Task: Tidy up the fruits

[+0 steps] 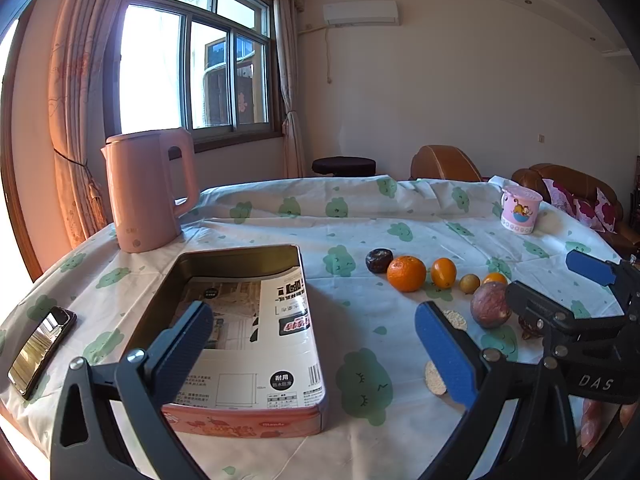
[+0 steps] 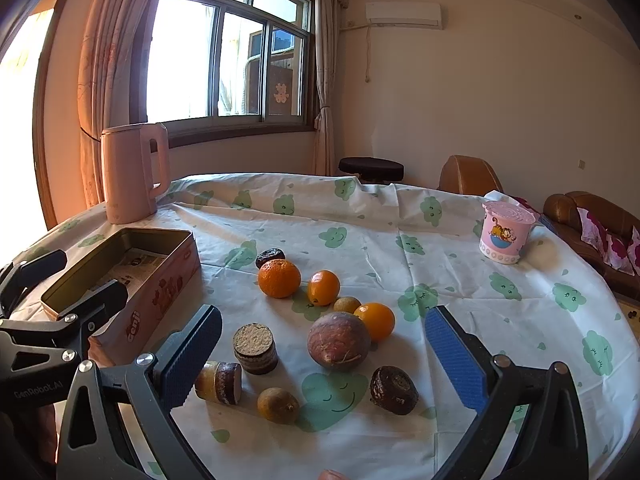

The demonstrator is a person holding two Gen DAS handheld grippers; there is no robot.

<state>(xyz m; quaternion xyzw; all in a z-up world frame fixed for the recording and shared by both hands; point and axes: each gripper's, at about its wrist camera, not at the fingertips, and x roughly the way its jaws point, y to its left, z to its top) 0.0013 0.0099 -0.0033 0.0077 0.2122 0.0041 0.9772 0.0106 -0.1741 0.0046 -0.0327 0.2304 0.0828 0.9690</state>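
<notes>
Both my tongs stand wide apart and hold nothing: the left tongs (image 1: pixel 316 344) hang over the near end of the tin (image 1: pixel 308 320), the right tongs (image 2: pixel 324 354) over the fruit. The tin sits open at the left of the worktop (image 2: pixel 440 248), with only printed paper inside as far as I can see. No fruit is in it, so I judge the task barely begun. The fruit lies right of the tin, apart from it: a mandarin (image 2: pixel 279 278), an orange (image 2: pixel 323 287) and a second orange (image 2: pixel 376 321) in a loose row, with a large purple fruit (image 2: pixel 338 340) just in front of the second orange, seemingly touching it. That purple fruit lies between the right fingers, beyond the tips. A small brown fruit (image 2: pixel 277 399) and a dark wrinkled one (image 2: pixel 394 390) lie nearer still. In my judgement the step in hand is a first pick. To do it well I should bring the right tongs down squarely astride the purple fruit, close across its widest part with modest pressure, since it is round and likely to roll, and avoid nudging the orange behind it. A kettle (image 2: pixel 132 172) and cup (image 2: pixel 505 232) stand far off, clear of the work.
</notes>
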